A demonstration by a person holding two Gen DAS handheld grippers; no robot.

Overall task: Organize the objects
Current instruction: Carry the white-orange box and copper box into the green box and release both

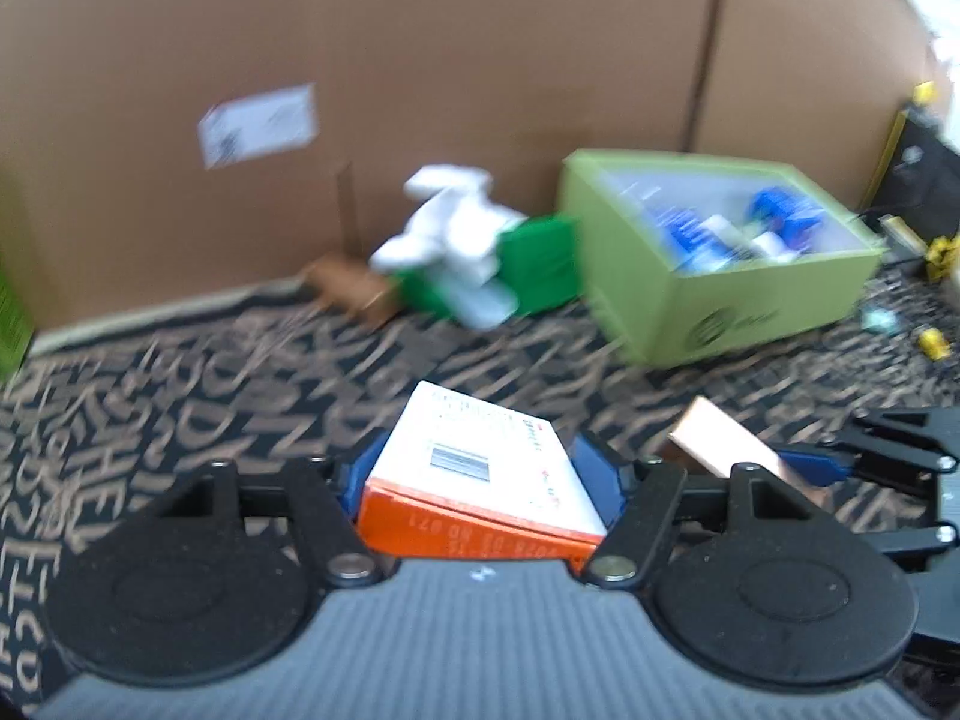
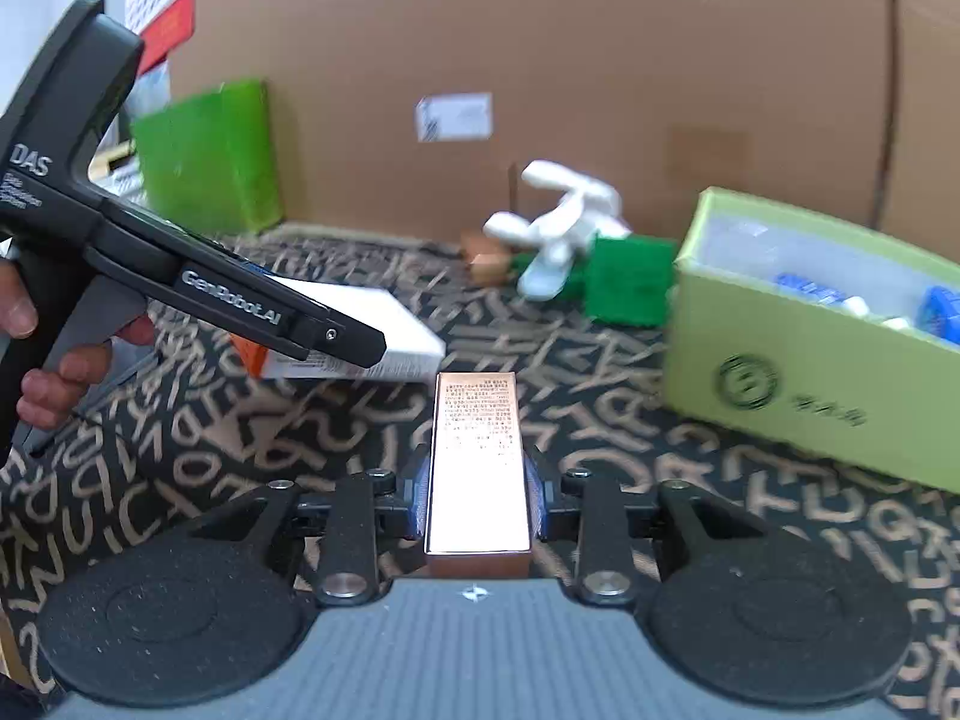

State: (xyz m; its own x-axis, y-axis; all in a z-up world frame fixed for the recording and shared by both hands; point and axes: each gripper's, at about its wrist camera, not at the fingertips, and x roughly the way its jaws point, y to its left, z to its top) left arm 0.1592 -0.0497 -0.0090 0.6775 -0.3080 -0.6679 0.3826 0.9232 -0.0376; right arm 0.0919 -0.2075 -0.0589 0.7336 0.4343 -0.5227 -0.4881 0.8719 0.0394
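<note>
The left gripper (image 1: 480,474) pinches the white box (image 1: 480,468) across its width; the right gripper (image 2: 477,495) pinches the copper box (image 2: 476,456). Both are lifted, carton (image 2: 810,354) at two o'clock. The white box hangs nose-out and, I judge, could twist loose or knock the copper one. Only the right view shows the hand (image 2: 36,354); only the left shows yellow bits (image 1: 933,342).

left gripper (image 2: 336,333): "DAS", "GenRobot.AI" | white-and-orange box (image 1: 480,468): print blurred, perhaps "071"
</note>
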